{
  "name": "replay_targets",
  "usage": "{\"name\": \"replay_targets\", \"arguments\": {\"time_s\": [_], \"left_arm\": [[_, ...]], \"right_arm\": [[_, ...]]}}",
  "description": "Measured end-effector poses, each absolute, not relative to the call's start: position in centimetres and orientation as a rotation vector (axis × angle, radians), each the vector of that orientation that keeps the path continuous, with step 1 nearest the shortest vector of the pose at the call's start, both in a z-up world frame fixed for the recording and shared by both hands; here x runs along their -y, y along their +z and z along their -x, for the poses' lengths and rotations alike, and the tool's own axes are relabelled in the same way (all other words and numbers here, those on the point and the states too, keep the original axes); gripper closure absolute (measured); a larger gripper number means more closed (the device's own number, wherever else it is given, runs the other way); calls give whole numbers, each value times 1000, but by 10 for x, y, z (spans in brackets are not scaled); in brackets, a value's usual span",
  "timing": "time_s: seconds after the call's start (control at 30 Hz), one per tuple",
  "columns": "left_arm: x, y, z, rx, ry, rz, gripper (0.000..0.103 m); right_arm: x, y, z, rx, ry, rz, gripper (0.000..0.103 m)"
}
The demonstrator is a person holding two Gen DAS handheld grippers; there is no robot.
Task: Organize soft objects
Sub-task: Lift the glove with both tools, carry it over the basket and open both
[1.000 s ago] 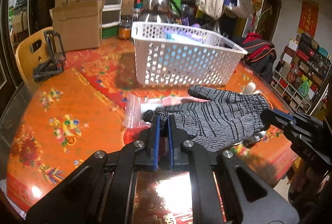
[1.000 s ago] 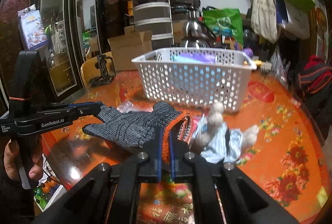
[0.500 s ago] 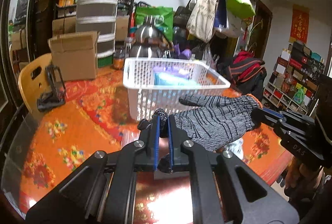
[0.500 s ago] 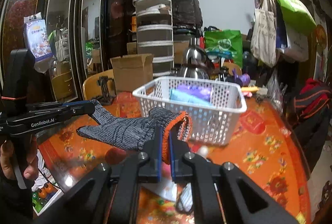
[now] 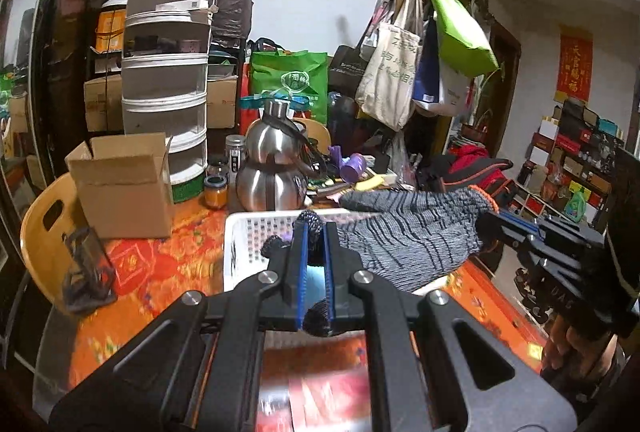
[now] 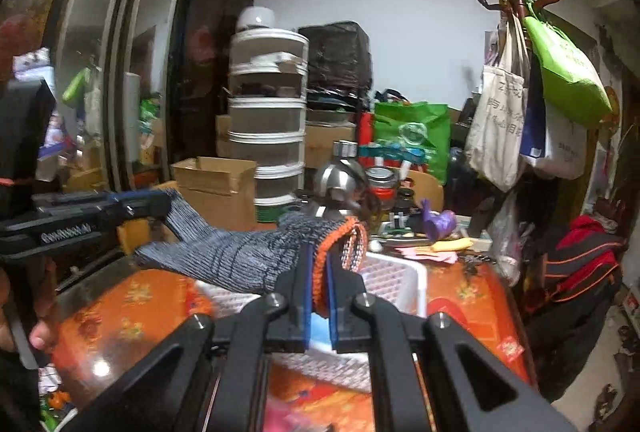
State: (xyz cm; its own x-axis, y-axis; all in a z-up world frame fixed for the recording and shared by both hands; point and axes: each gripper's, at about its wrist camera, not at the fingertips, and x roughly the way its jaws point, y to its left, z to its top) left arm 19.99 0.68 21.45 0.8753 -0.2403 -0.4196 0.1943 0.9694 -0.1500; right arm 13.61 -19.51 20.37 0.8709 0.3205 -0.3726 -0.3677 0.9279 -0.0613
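A grey knitted glove (image 5: 404, 244) with an orange cuff hangs stretched in the air between both grippers, above the white perforated basket (image 5: 248, 248). My left gripper (image 5: 314, 232) is shut on the glove's fingertips. My right gripper (image 6: 318, 264) is shut on the orange cuff (image 6: 340, 232). In the right wrist view the glove (image 6: 236, 252) runs left to the other gripper (image 6: 160, 203), and the basket (image 6: 400, 280) lies just below and ahead. In the left wrist view the right gripper (image 5: 492, 222) holds the cuff end at the right.
The round table (image 5: 160, 260) has an orange flowered cover. Behind the basket stand a steel kettle (image 5: 272, 167), a cardboard box (image 5: 120, 183), jars and a stack of white drawers (image 5: 168, 79). A yellow chair (image 5: 40, 232) is at the left, a coat rack with bags (image 5: 420, 43) at the right.
Both grippers have risen with the glove stretched between them, from just above the tabletop to above the basket's rim. The grips have not changed.
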Motion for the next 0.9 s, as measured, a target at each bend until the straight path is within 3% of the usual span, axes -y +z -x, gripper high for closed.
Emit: {"name": "replay_targets", "arguments": {"time_s": [0.23,0.5,0.9], "left_arm": [[14,215,-292,-521,-186,59,97],[24,174,-364,-603,-129,38,97],[24,99,-400,-695,-94,40,96]], "right_arm": [[196,194,-219,-459,307,152,99],[197,146,-285,-567,323,135,99],[193,78,-328,-668,318,142,98]]}}
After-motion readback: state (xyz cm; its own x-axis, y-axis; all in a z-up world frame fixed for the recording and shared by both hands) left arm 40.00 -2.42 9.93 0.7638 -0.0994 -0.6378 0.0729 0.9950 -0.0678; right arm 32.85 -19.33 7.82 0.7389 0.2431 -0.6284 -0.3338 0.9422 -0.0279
